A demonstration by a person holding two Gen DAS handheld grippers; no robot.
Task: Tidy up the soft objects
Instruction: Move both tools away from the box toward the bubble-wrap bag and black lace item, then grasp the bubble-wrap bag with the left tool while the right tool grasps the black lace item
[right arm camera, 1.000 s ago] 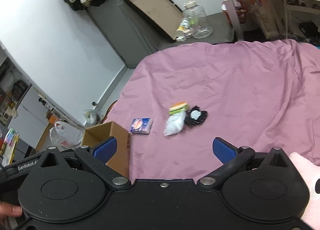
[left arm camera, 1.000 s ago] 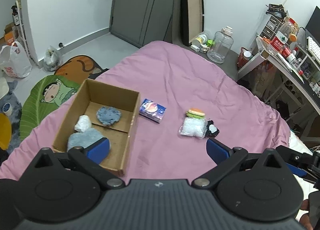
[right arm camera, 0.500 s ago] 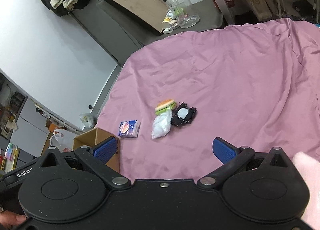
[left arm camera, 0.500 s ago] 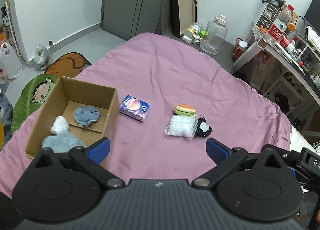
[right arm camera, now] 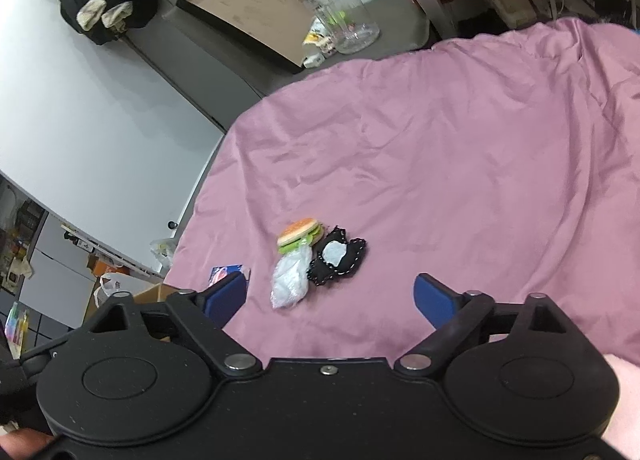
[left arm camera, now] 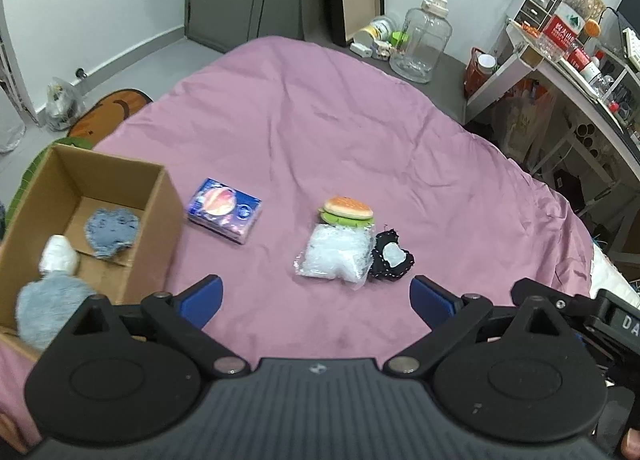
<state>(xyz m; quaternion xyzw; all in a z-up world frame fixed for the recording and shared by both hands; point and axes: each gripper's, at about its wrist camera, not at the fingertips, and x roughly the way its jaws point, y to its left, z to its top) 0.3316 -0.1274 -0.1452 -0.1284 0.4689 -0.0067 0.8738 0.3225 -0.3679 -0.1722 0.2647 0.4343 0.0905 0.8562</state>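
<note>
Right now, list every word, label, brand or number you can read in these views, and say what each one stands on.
"DA": white letters, cut off by the frame edge, on the black tool body at the right of the left wrist view.
Red bottle label on the desk: white characters, too small to read.
Blue tissue pack on the pink sheet: print too blurred to read.
Nothing readable in the right wrist view.

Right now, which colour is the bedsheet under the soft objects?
The bedsheet is plain pinkish purple, with no pattern. The left wrist view shows it best.
</note>
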